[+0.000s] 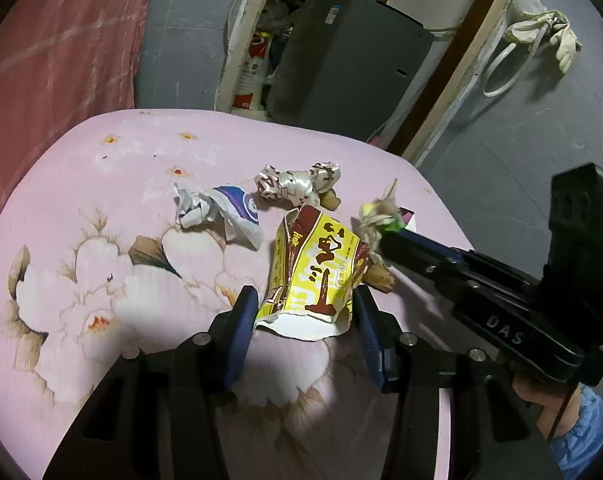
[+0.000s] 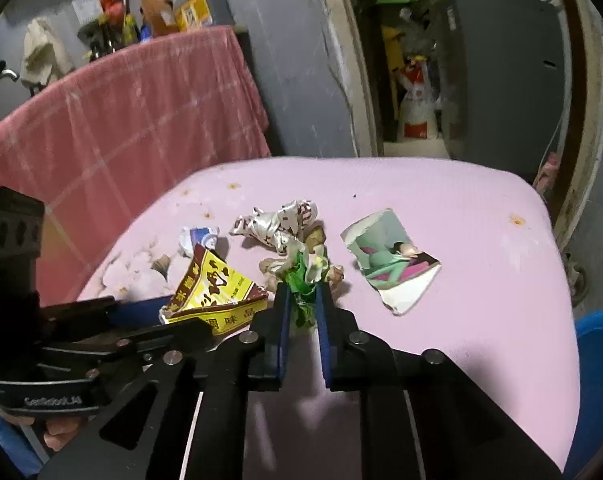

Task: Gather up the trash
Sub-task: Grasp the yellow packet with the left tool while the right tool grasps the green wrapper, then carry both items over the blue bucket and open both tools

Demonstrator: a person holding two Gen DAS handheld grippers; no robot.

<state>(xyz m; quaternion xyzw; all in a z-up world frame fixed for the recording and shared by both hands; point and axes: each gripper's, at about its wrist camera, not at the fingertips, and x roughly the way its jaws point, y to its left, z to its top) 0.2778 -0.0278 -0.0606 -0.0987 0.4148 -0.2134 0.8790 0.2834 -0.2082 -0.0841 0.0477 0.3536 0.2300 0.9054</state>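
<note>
Trash lies on a pink flowered tabletop (image 1: 101, 184) (image 2: 461, 220). My left gripper (image 1: 305, 304) (image 2: 189, 318) is shut on a torn yellow and red packet (image 1: 313, 268) (image 2: 213, 284), a pad against each side. My right gripper (image 2: 303, 300) (image 1: 385, 232) is shut on a crumpled green and yellow wrapper (image 2: 301, 280) (image 1: 377, 216) just right of the packet. Behind them rest a crumpled white and blue wrapper (image 1: 221, 216) (image 2: 199, 240) and a shiny white crumpled wrapper (image 1: 297, 184) (image 2: 279, 224). A torn picture card (image 2: 393, 264) lies to the right.
Brown shell bits (image 1: 381, 278) sit beside the packet. A red cloth-covered table (image 2: 121, 120) with bottles stands at the left. A grey appliance (image 1: 341, 52) fills the doorway behind. A blue bin (image 2: 597, 360) shows at the table's right edge.
</note>
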